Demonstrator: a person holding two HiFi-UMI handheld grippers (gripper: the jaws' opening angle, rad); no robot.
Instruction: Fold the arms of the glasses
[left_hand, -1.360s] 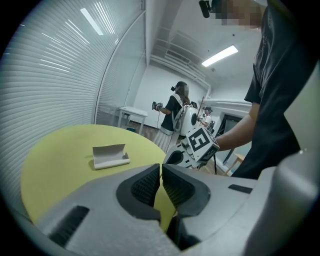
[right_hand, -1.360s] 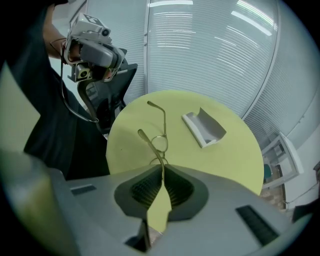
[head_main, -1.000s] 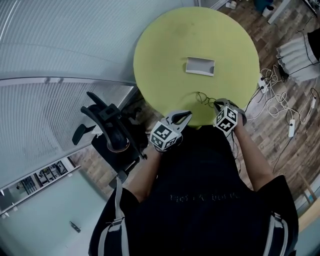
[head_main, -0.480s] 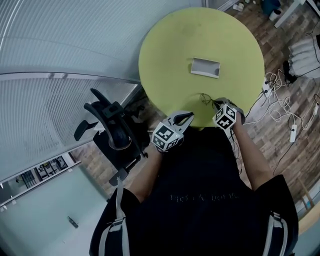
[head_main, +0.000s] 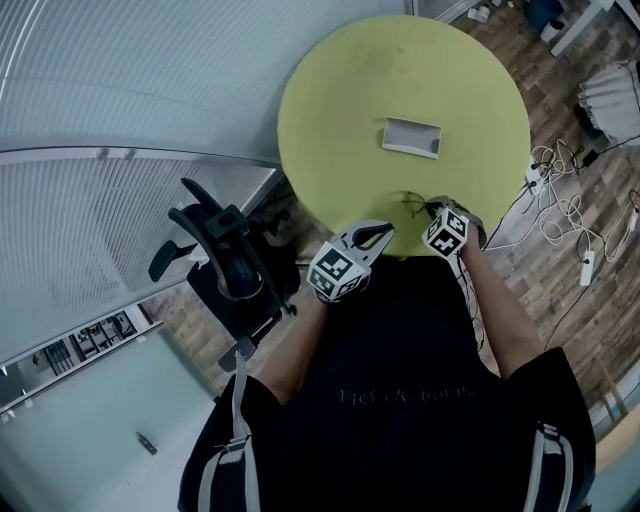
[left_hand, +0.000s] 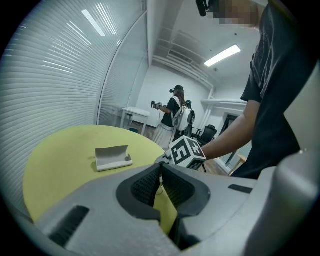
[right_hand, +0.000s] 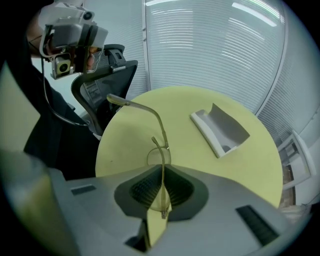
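Observation:
Thin wire-framed glasses (head_main: 411, 203) hang over the near edge of the round yellow table (head_main: 340, 120). My right gripper (head_main: 432, 209) is shut on them. In the right gripper view the frame (right_hand: 159, 156) runs up from between the pads of the right gripper (right_hand: 162, 200). One arm (right_hand: 145, 111) sticks out unfolded to the upper left, and the tip of a second arm shows above the lens ring. My left gripper (head_main: 384, 230) is shut with nothing in it, just left of the glasses; the left gripper (left_hand: 161, 169) points at the right gripper's marker cube (left_hand: 186, 153).
A pale grey open tray or case (head_main: 412, 137) lies at the table's middle, also seen as the tray (right_hand: 220, 129) in the right gripper view. A black office chair (head_main: 225, 262) stands left of me. Cables and power strips (head_main: 562, 205) lie on the wooden floor to the right.
Both grippers have crept slightly forward towards the table edge. The right gripper still holds the glasses and the left stays shut.

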